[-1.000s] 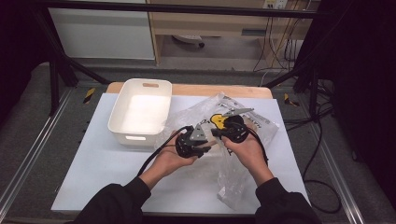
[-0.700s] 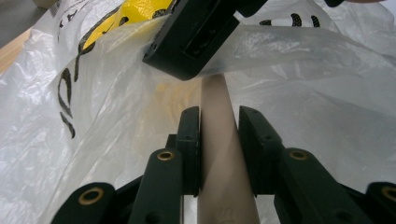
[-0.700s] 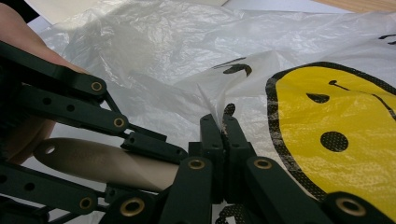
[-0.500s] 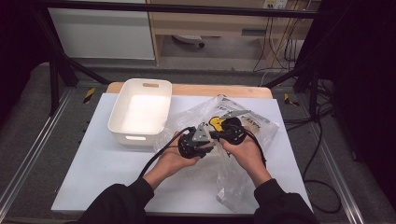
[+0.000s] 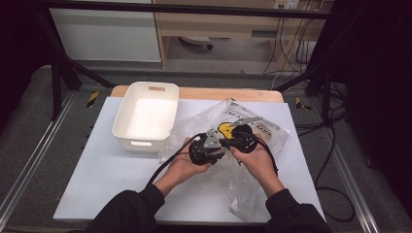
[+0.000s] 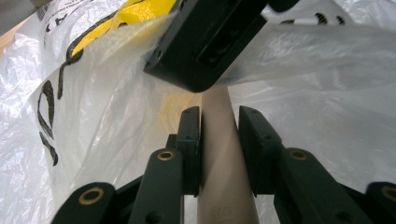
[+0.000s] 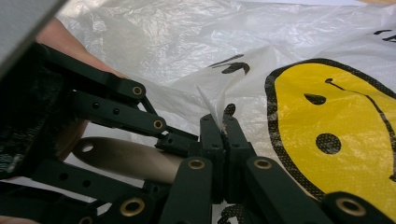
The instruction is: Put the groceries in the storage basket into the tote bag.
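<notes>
change: hardly any, both hands steady | left gripper (image 6: 219, 140) clenched on wooden handle (image 6: 224, 168) at bag mouth | right gripper (image 7: 223, 126) pinching plastic bag (image 7: 327, 93) edge (holding it open) | insertion pending

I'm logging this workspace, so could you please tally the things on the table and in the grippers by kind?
Plastic bags: 1, the clear plastic bag with a yellow smiley print.
Bins: 1, the white bin.
Handled utensils: 1, the beige handle, its working end hidden.
Grippers: 2, the left gripper clamped on the handle, the right gripper pinching the bag.
Total: 5
</notes>
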A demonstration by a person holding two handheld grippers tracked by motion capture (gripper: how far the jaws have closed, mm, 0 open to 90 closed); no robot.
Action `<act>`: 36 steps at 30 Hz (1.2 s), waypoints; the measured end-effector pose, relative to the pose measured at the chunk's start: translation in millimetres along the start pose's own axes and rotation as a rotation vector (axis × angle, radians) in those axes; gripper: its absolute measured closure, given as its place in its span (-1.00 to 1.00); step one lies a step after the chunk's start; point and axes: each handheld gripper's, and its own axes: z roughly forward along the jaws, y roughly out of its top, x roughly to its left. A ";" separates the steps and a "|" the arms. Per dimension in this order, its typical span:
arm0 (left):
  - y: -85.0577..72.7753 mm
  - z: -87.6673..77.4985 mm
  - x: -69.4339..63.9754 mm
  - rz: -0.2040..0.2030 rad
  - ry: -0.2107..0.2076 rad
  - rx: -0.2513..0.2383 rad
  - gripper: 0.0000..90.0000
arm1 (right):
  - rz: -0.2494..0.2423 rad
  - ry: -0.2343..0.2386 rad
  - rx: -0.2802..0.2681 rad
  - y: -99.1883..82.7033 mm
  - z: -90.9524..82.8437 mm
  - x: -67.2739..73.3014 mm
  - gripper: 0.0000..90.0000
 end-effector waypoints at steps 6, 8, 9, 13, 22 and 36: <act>-4.6 6.7 1.4 -0.010 0.007 -0.009 0.56 | 0.002 -0.010 0.000 -3.2 -3.3 -1.4 1.00; -5.9 8.7 1.6 -0.006 0.005 -0.007 0.56 | 0.005 -0.010 0.001 -5.0 -5.5 -3.1 1.00; -6.4 9.8 1.7 -0.002 0.006 -0.002 0.56 | 0.008 -0.014 0.001 -6.1 -6.1 -4.2 1.00; -7.8 14.9 1.2 -0.004 0.008 -0.008 0.56 | 0.018 -0.014 0.003 -10.0 -7.6 -6.5 1.00; -7.0 20.3 2.5 -0.016 0.014 -0.066 0.56 | 0.032 -0.013 0.015 -15.3 -6.5 -10.7 1.00; -11.4 33.3 1.9 -0.011 0.020 -0.075 0.57 | 0.051 -0.019 0.017 -29.0 -7.0 -13.3 1.00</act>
